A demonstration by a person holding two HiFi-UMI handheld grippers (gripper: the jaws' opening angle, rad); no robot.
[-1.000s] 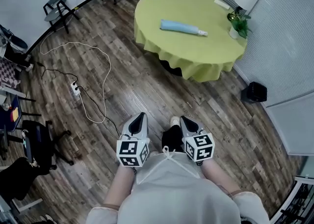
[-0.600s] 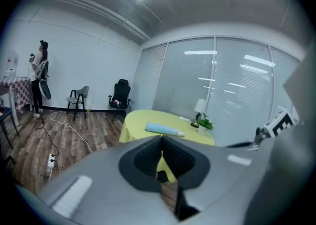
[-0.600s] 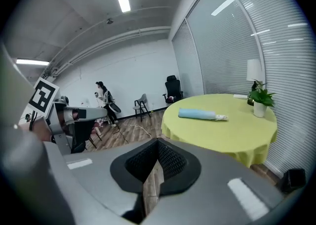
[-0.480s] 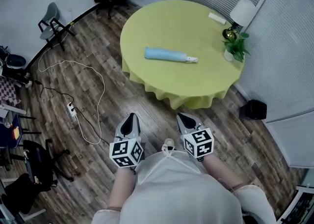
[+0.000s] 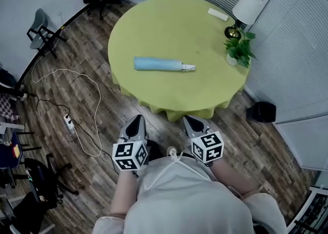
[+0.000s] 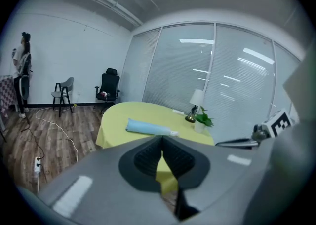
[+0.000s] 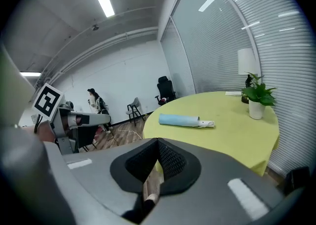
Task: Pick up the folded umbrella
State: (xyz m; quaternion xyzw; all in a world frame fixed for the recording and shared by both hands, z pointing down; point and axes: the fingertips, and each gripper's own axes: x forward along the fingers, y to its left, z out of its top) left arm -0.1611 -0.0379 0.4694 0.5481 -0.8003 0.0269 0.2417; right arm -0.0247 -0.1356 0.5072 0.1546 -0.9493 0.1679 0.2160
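Now the folded umbrella lies nearer to us than a second ago: it was high in the head view then, with a wide stretch of floor before it, and it sits close to the middle of that view now. It is a pale blue, soft-looking fabric roll, long and slightly tapered, ending in a small white handle that points toward the plant, and it rests flat on the near half of the bench. The bench is round and draped in a smooth yellow-green cloth whose hem hangs in loose waves. On its far right side we see a leafy plant in a white pot, a lamp with a white shade and a flat white bar, all well apart from the umbrella. The left gripper and right gripper were well back from the cloth earlier; now their tips are just short of its hem. Both pairs of fingers, grey shells with black ribbed pads, are pressed together on nothing, as before. Around us runs a wood-plank floor with a white cable looped across it.
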